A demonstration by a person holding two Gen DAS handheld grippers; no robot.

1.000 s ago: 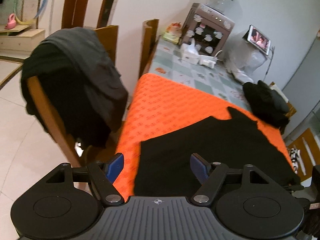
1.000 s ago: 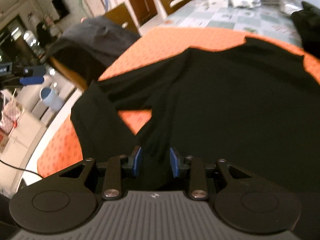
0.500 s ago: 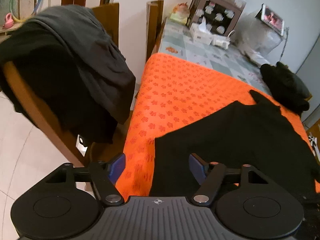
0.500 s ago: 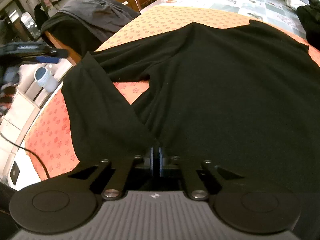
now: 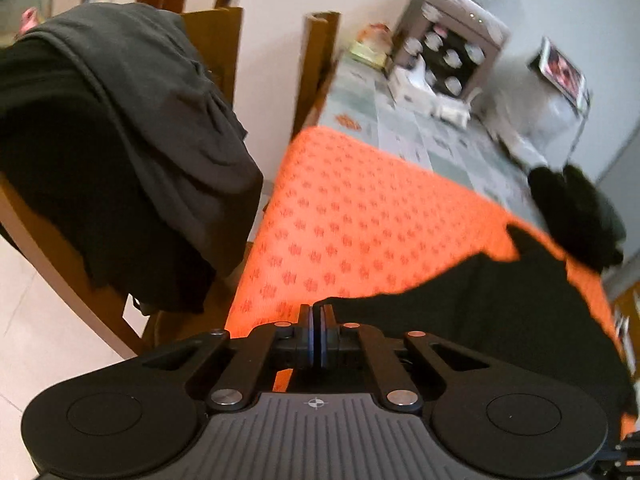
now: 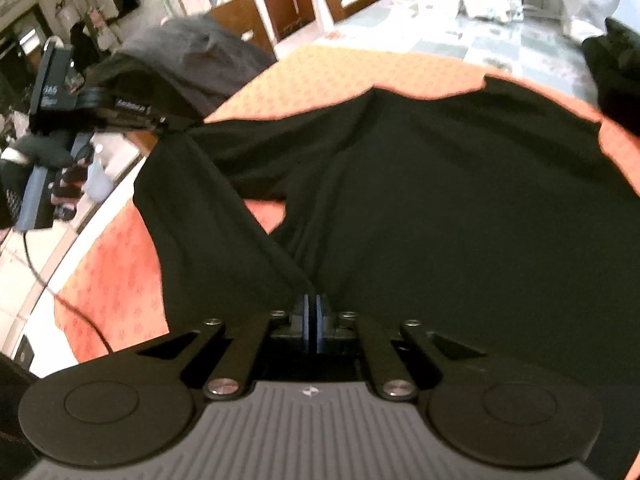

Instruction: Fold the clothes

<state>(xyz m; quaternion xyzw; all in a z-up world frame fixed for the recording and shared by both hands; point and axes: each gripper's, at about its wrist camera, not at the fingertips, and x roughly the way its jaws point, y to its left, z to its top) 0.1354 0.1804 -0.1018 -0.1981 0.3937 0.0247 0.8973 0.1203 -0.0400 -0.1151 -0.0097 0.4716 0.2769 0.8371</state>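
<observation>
**Both tools pinched on the black garment**

A black garment (image 6: 460,184) lies spread over an orange patterned cloth (image 5: 360,216) that covers the near end of the counter (image 5: 404,132). Most of the garment lies flat, with one sleeve angled out toward the near left edge in the right wrist view, leaving a small wedge of orange showing between sleeve and body.

The left tool (image 5: 317,314) has its fingers pressed together, and a corner of the black garment runs into them at the fabric's left edge, just above the orange cloth near the counter's side. In the right wrist view the same tool (image 6: 176,122) shows at the far left, meeting the tip of the garment, with a hand (image 6: 68,184) on its grip below.

The right tool (image 6: 312,304) is likewise closed tight, its blue pads (image 6: 306,320) together on a ridge of black fabric at the near edge, where the sleeve joins the body.

Beside the counter stands a wooden chair (image 5: 72,280) draped with a grey garment (image 5: 168,128) over a darker one. Farther along the counter, on a pale checked cover, sit another dark bundle of clothing (image 5: 576,216), a grey box with round white shapes (image 5: 452,60), and a small lit screen (image 5: 562,72).
</observation>
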